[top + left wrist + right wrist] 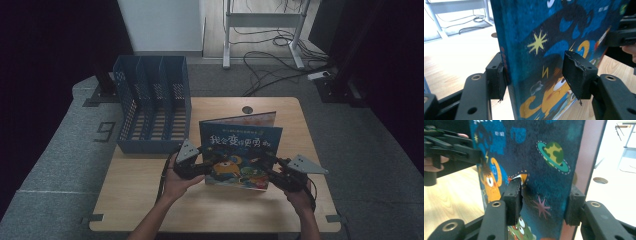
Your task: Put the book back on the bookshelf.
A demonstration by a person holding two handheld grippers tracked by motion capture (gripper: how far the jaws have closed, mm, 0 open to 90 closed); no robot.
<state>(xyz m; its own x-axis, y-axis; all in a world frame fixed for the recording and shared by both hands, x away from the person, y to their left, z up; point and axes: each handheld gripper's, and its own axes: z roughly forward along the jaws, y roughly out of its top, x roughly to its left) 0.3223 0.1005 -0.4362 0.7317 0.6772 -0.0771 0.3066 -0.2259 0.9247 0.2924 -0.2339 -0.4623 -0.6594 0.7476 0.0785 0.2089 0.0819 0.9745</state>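
With my left gripper and my right gripper each standing part-open astride a side edge of the upright blue picture book, pads not pressing, I judge it light, stiff but glossy-slippery, best pinched low near the spine.

Picture book upright on the table, a gripper at each side edge, file rack behind to the left.

The picture book stands on the table right of its middle, cover toward the person. The left gripper sits at the book's left edge, which lies between its jaws; the right gripper sits at the right edge, jaws on either side of it. The file rack stands on the table's far left corner, behind and left of the book. Cables lie on the floor beyond the table.
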